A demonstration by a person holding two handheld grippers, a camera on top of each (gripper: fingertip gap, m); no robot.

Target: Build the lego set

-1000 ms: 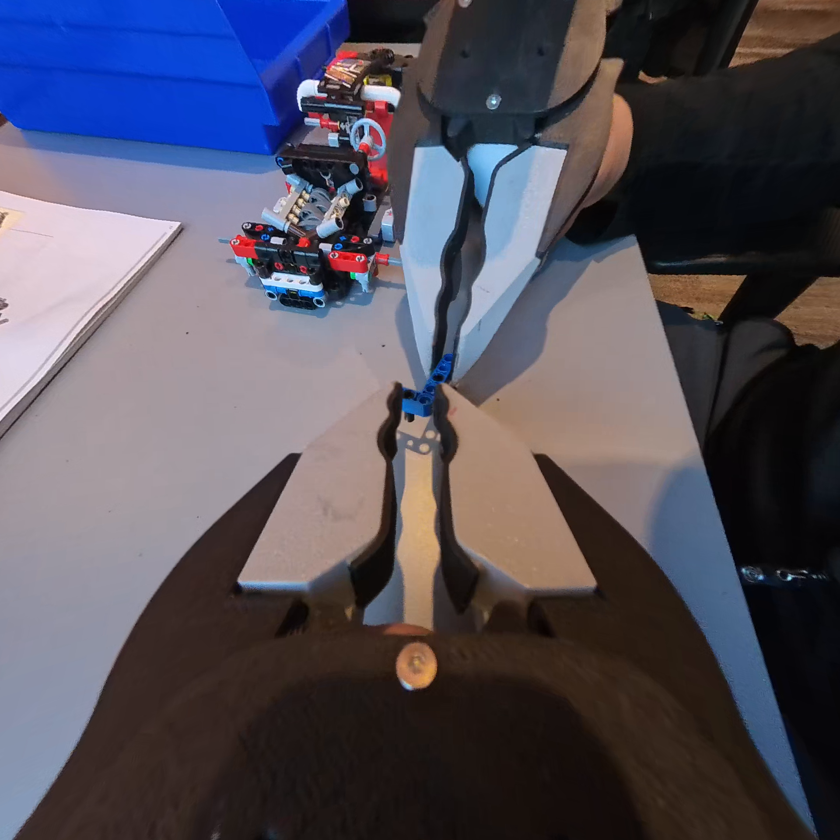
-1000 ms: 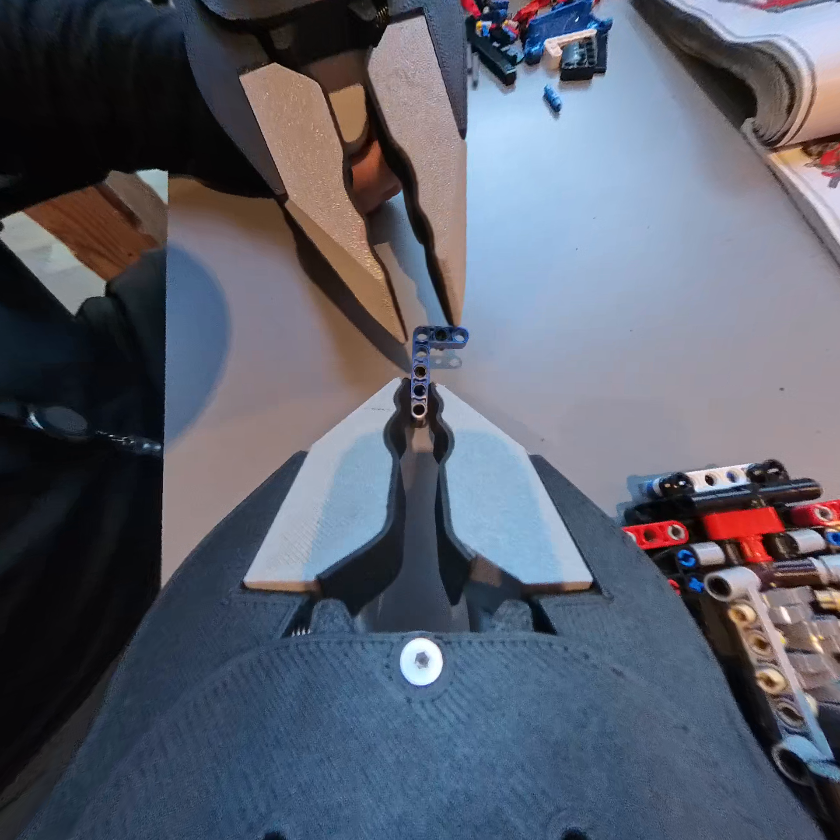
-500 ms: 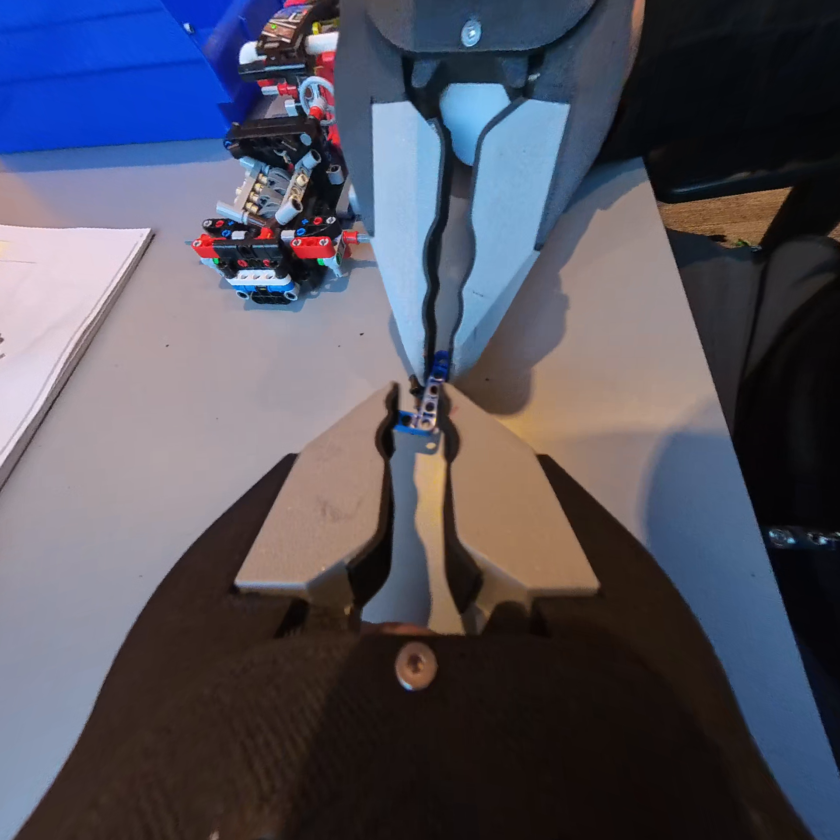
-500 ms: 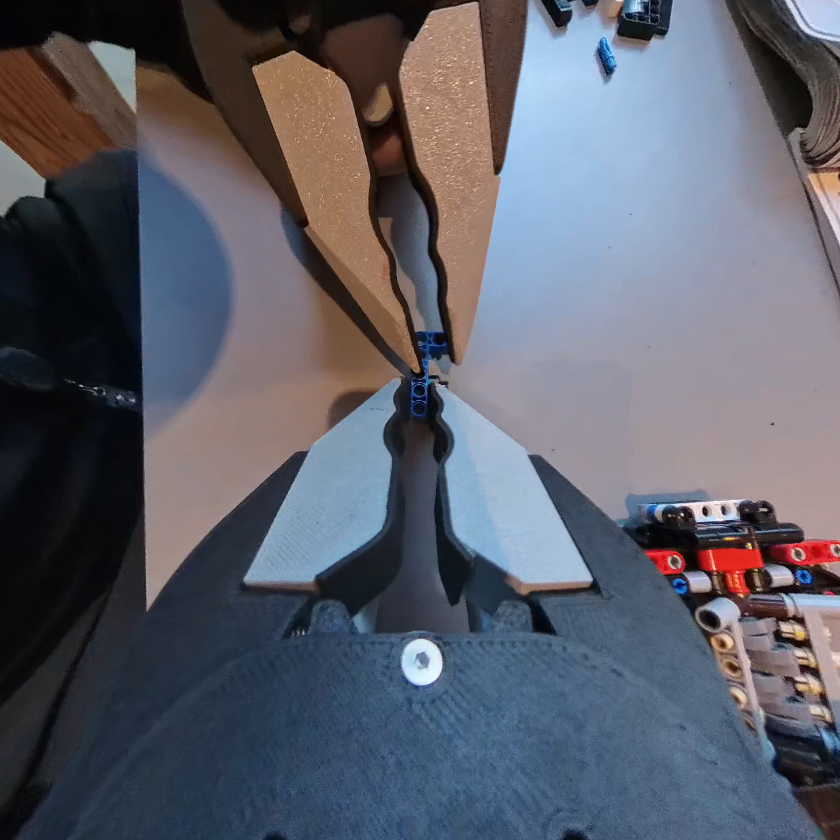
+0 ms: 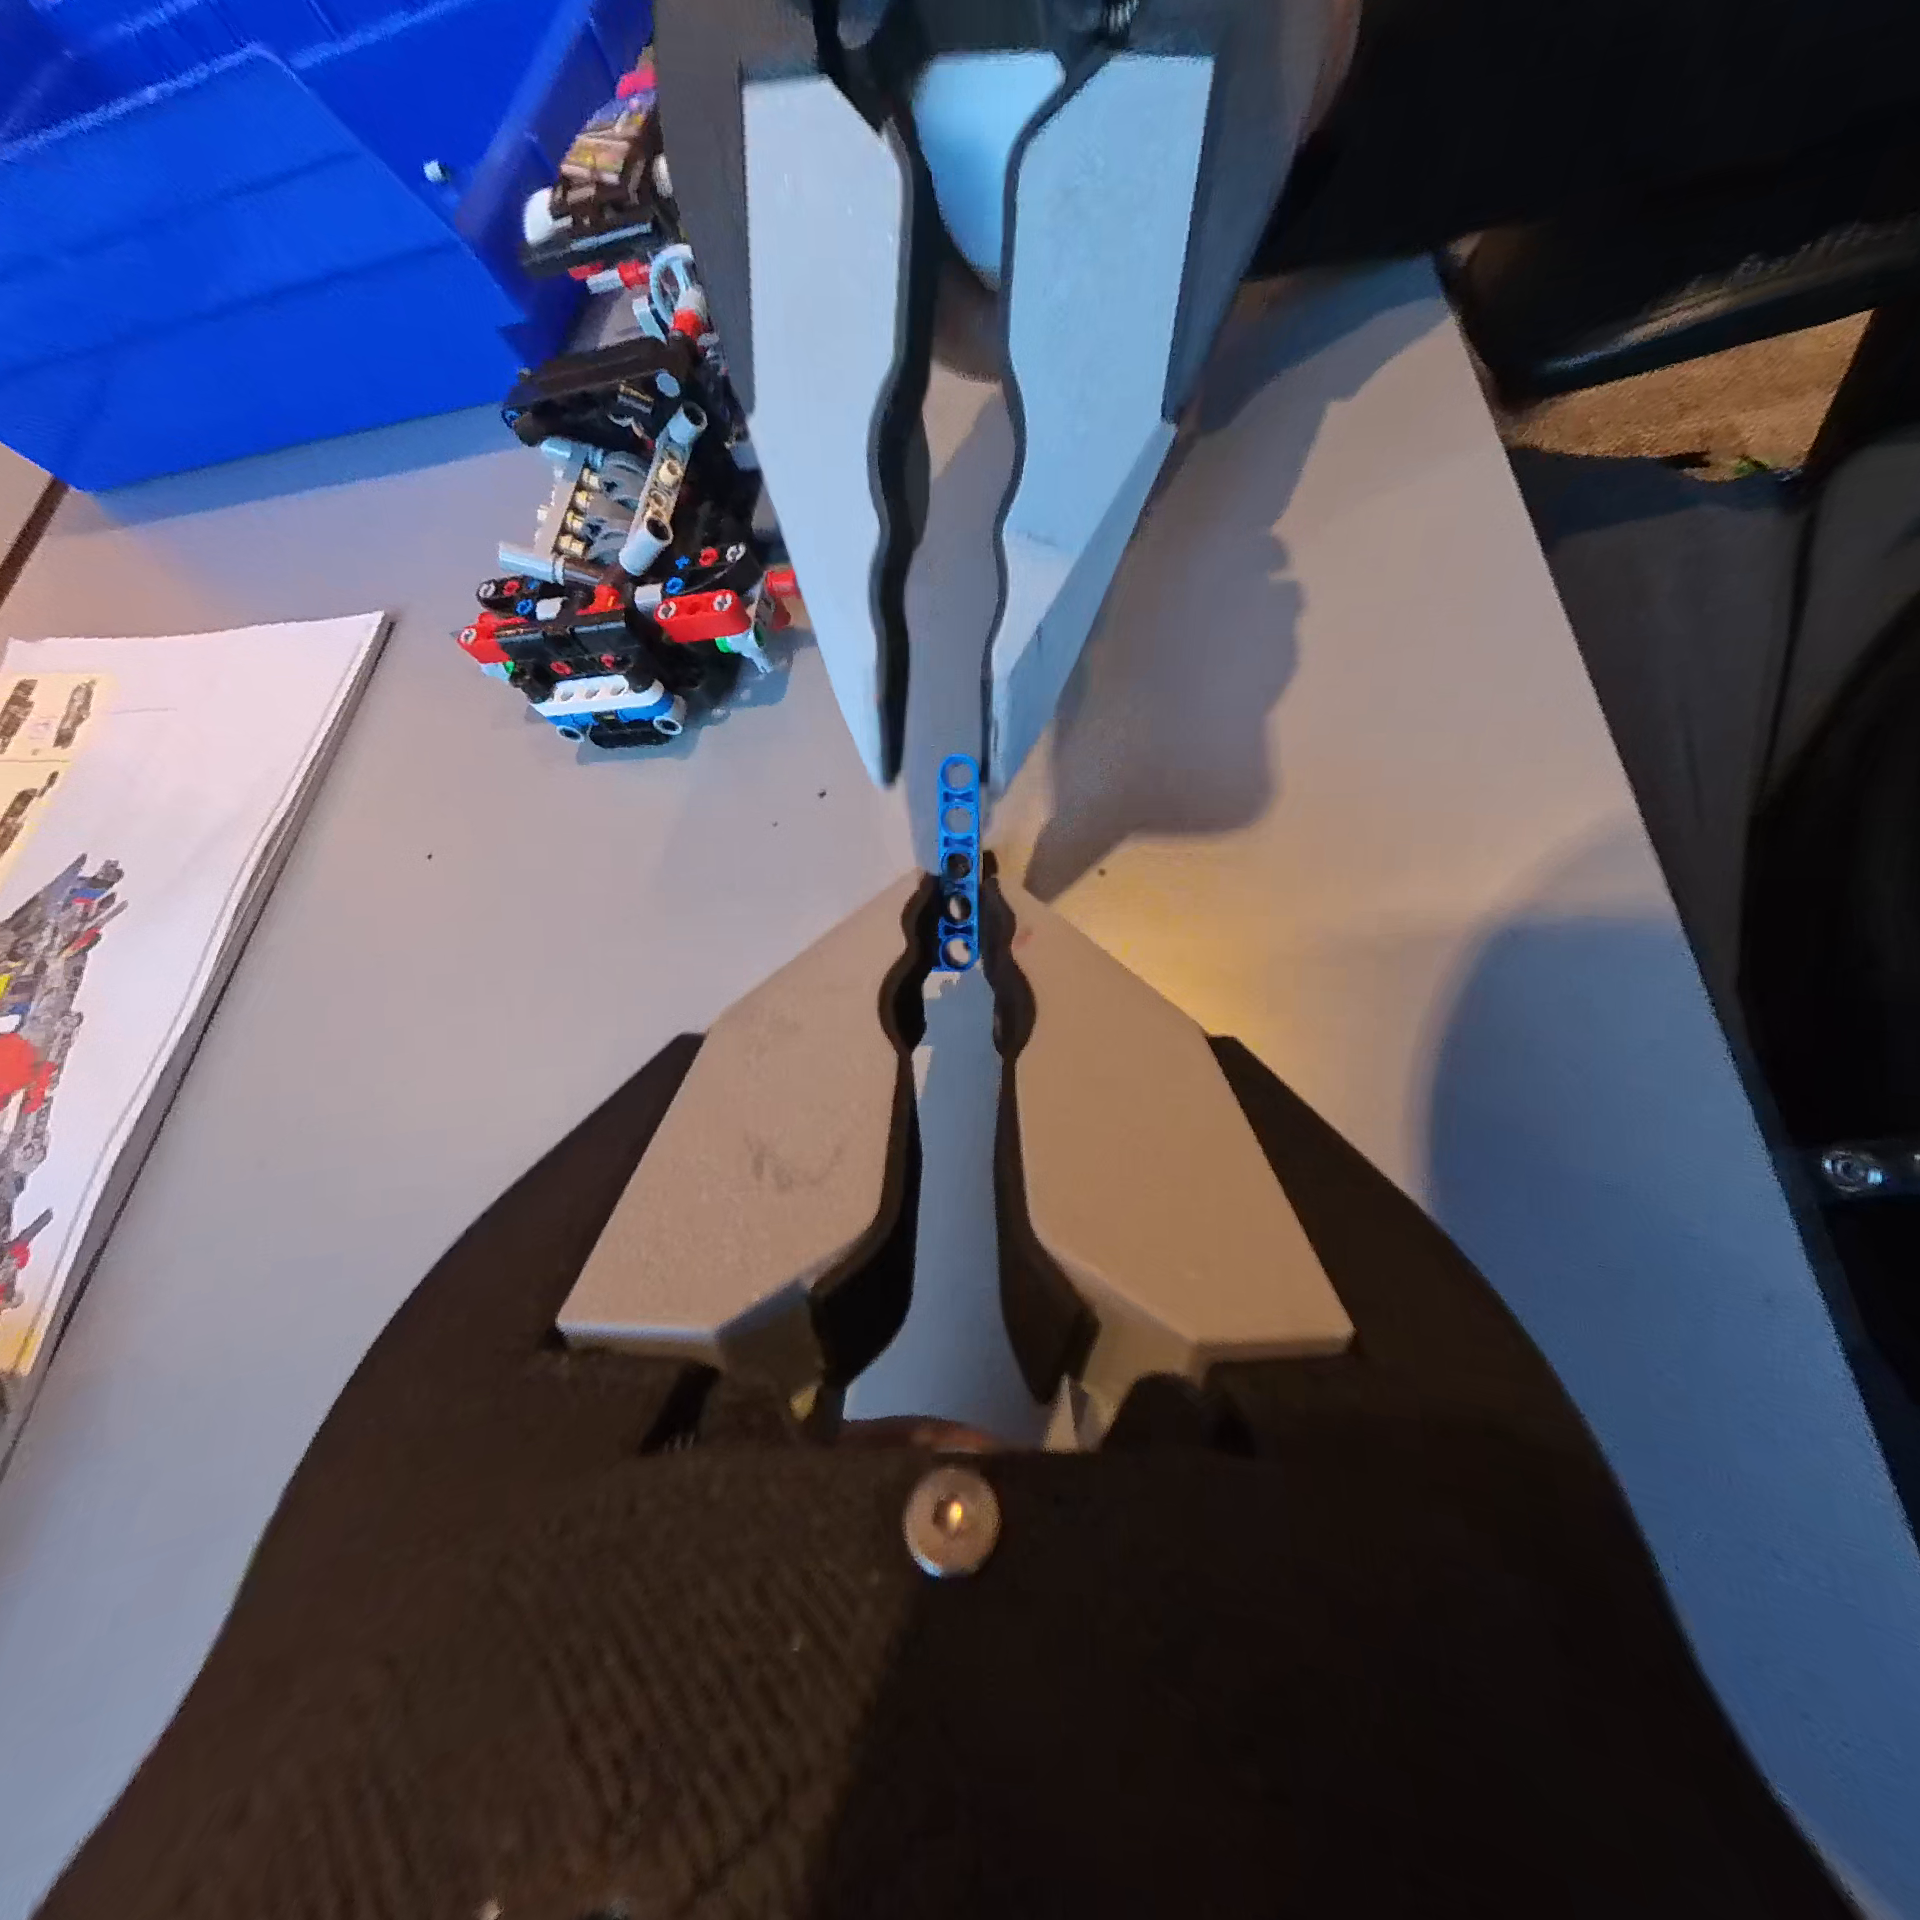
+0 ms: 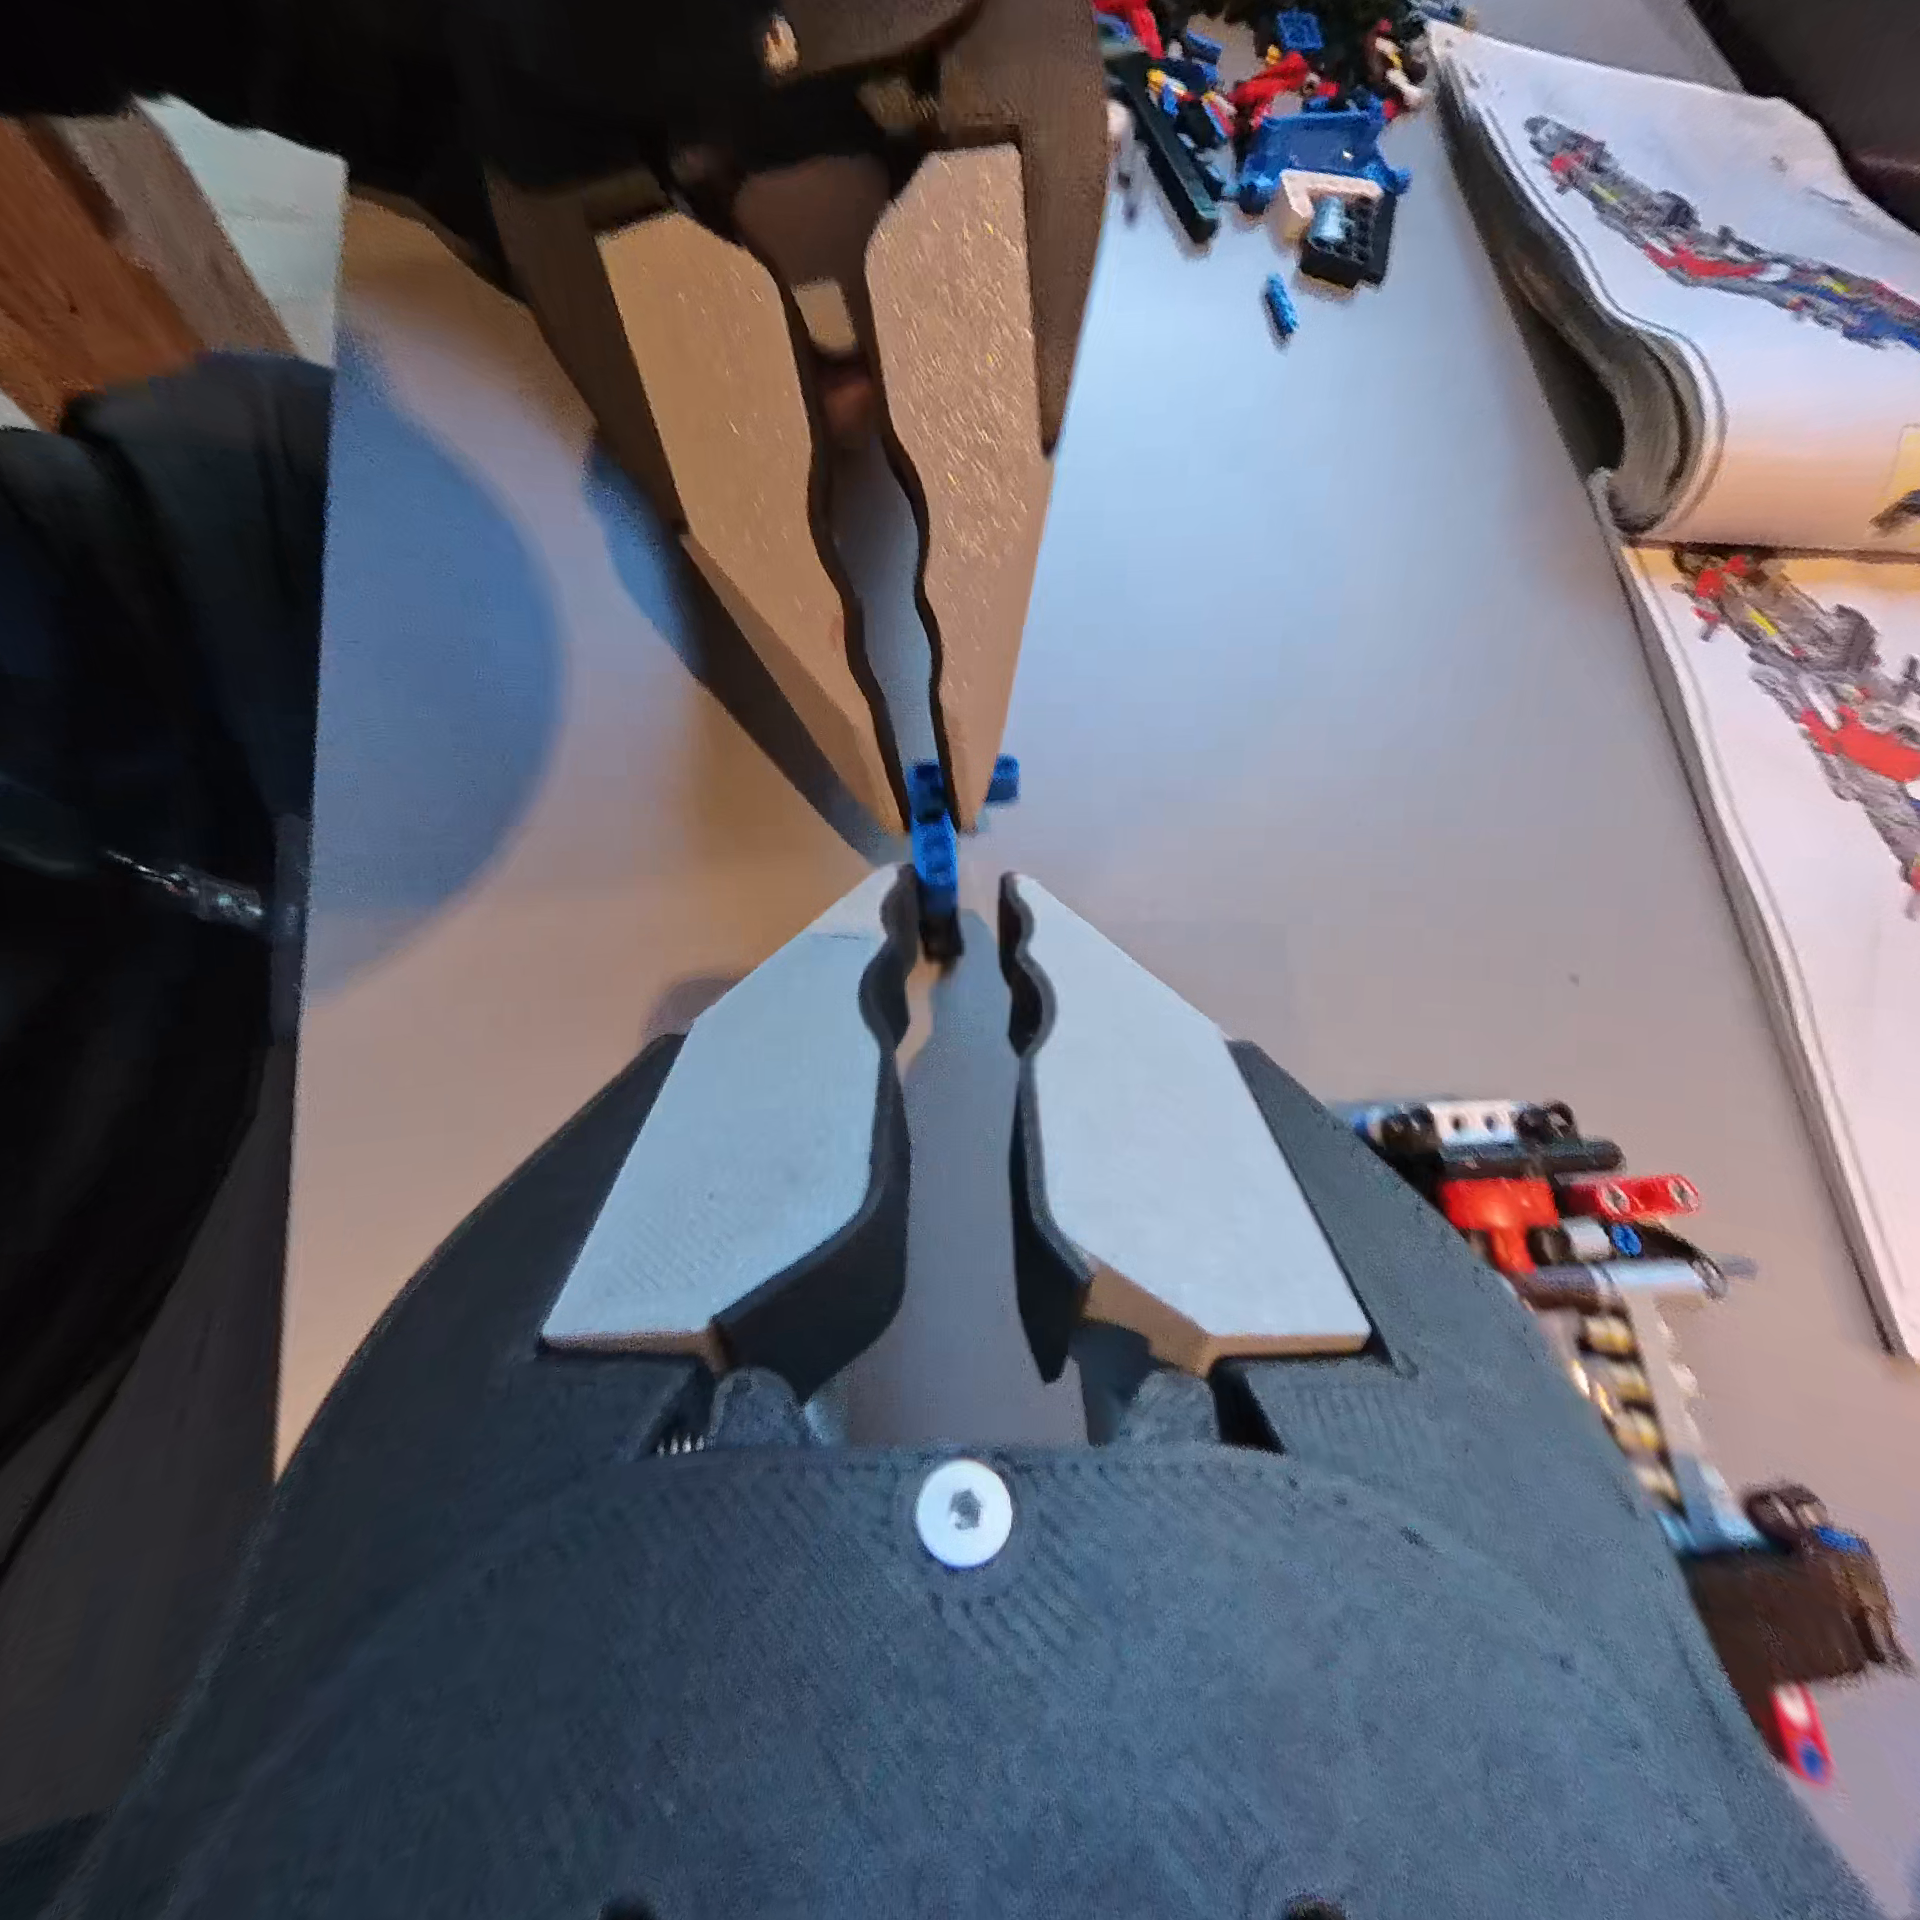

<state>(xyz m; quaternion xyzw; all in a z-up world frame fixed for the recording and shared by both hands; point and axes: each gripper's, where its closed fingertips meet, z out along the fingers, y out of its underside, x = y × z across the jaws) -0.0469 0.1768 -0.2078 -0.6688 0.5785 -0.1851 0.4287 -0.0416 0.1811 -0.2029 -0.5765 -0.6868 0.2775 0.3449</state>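
A small blue L-shaped lego beam point(image 5: 957, 831) is held in the air between my two grippers, which face each other tip to tip. My left gripper point(image 5: 956, 878) is shut on the beam's lower end; in the right wrist view the left gripper point(image 6: 932, 823) pinches the beam point(image 6: 928, 847) from above. My right gripper point(image 6: 953, 883) is open, with the beam's end resting against its left finger. In the left wrist view the right gripper point(image 5: 943, 774) hangs above with its jaws slightly apart around the beam's tip. The partly built red, black and grey lego model point(image 5: 623, 582) stands on the grey table point(image 5: 520, 935).
An open instruction booklet point(image 5: 156, 831) lies left in the left wrist view and also shows in the right wrist view point(image 6: 1766, 312). A blue bin point(image 5: 208, 260) stands behind the model point(image 6: 1538, 1216). A pile of loose parts point(image 6: 1278, 135) lies far off. The table edge point(image 5: 1621, 831) and a person's dark clothing are close. Both grippers' tips are close together, under 4 cm apart.
My left gripper has closed on the blue beam. My right gripper, which was shut on it, has opened its jaws. Both grippers have drawn closer together.
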